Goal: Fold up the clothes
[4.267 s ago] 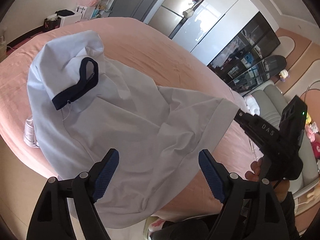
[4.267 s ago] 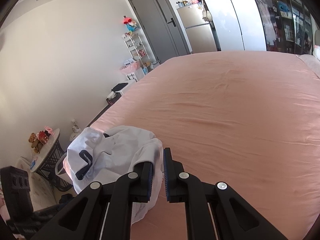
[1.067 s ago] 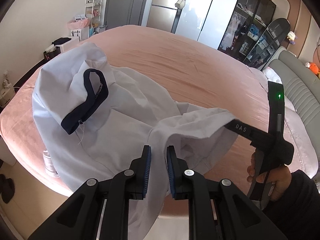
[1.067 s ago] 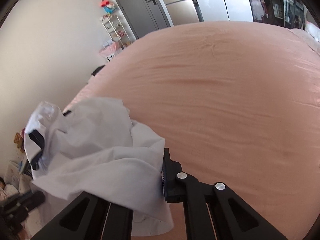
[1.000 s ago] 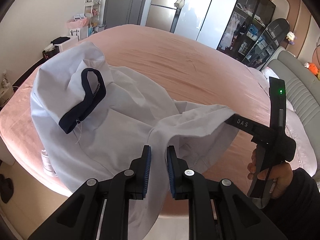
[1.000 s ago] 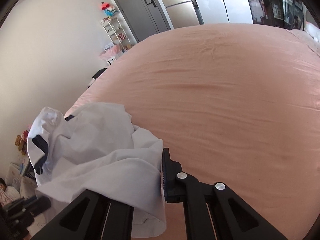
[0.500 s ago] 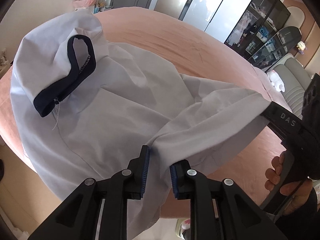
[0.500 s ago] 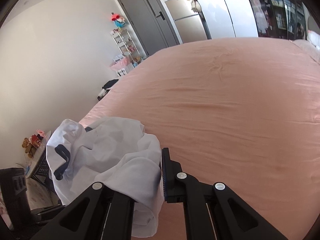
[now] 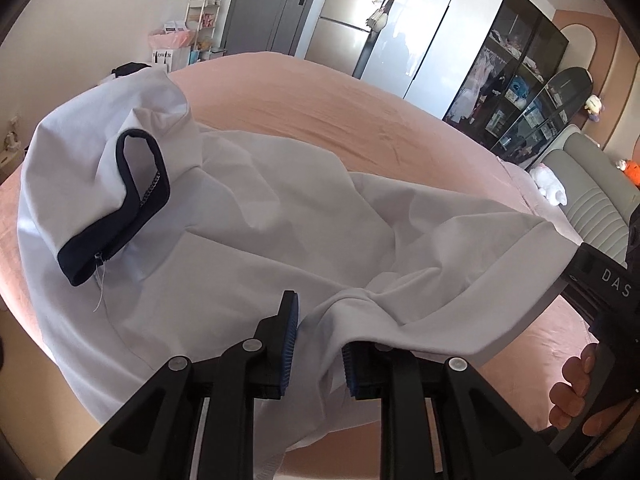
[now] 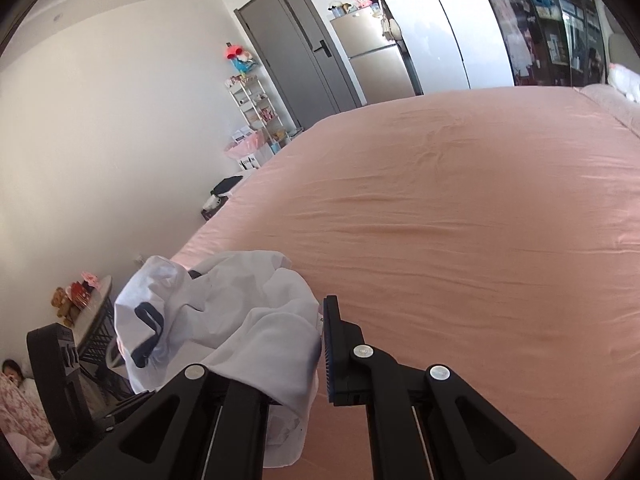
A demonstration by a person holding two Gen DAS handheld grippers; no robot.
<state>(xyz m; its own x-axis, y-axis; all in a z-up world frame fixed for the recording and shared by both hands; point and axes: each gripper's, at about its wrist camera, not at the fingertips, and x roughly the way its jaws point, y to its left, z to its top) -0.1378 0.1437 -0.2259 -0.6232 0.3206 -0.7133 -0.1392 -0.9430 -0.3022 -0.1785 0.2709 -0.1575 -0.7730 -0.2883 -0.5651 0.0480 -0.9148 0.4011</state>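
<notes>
A white shirt [image 9: 260,232] with a navy collar [image 9: 136,200] lies crumpled on the near left corner of the pink bed [image 9: 360,120], partly hanging over the edge. My left gripper [image 9: 318,340] is shut on a bunched fold of its hem, and cloth fills the narrow gap. The hem runs taut to the right, where my right gripper [image 9: 570,250], held by a hand [image 9: 576,392], pinches it. In the right wrist view the shirt [image 10: 224,312] drapes over and hides one finger of the right gripper [image 10: 316,344], which is shut on it.
The pink bed [image 10: 480,240] stretches far ahead and to the right. A grey door [image 10: 300,52], a fridge [image 10: 376,60] and dark glass cabinets [image 9: 520,92] line the far wall. A small side table with toys [image 10: 88,304] stands left of the bed. A grey headboard [image 9: 592,196] is at right.
The left gripper came in and shut on the hem; its gap looks slightly wider in the last half second. Both grippers lifted the hem and pulled it taut, while the right stayed shut.
</notes>
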